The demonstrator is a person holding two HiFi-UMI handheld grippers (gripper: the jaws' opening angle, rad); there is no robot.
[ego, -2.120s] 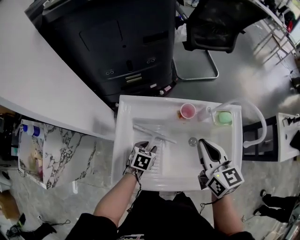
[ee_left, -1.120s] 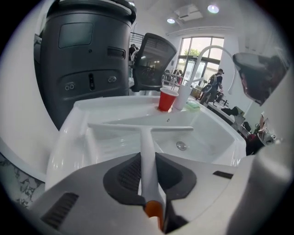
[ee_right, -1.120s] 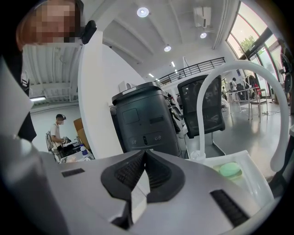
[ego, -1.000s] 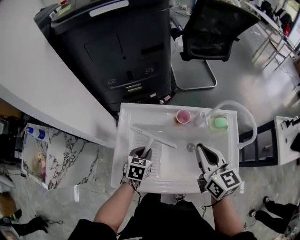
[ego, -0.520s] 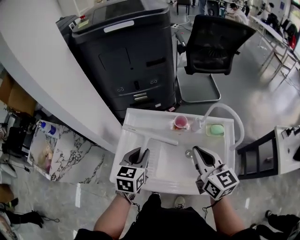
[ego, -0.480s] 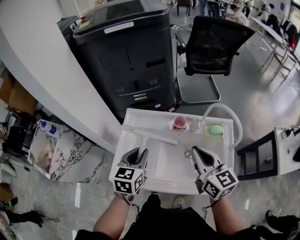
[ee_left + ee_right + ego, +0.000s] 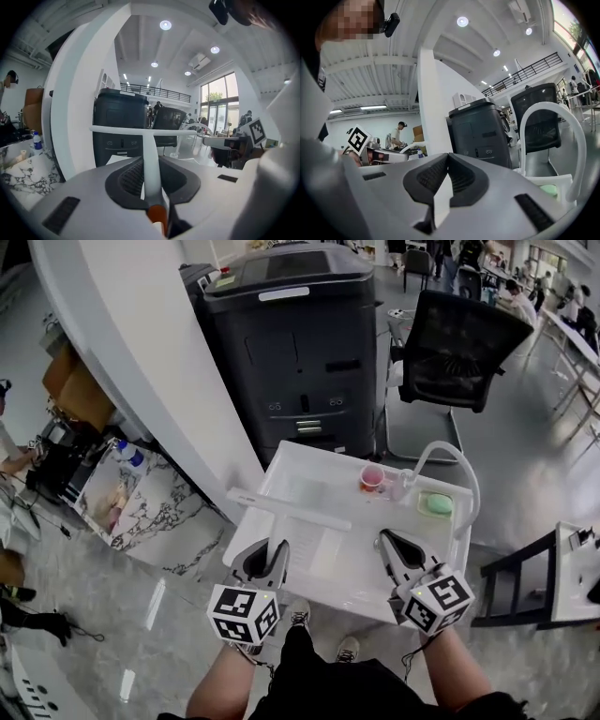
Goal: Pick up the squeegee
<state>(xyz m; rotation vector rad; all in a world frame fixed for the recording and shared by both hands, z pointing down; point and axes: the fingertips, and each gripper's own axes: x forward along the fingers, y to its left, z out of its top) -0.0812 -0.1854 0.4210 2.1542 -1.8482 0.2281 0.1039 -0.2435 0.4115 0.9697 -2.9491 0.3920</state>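
The white T-shaped squeegee (image 7: 286,509) hangs above the white sink (image 7: 265,476), its blade lying crosswise. My left gripper (image 7: 268,557) is shut on its handle. In the left gripper view the squeegee's handle (image 7: 148,159) runs up between the ribbed pads to the blade, with an orange end near the camera. My right gripper (image 7: 388,546) hovers over the sink's right side. Its jaws meet at the tips in the right gripper view (image 7: 446,160) and hold nothing.
At the sink's far edge stand a pink cup (image 7: 372,478) and a green sponge (image 7: 436,504), with a white arched hose (image 7: 441,450) over them. Behind are a black cabinet (image 7: 300,343) and an office chair (image 7: 464,338). A marble-patterned box (image 7: 141,507) sits on the left.
My left gripper has risen with the squeegee, lifting it off the sink floor. The right gripper has come up a little too, and the head view has tilted up.
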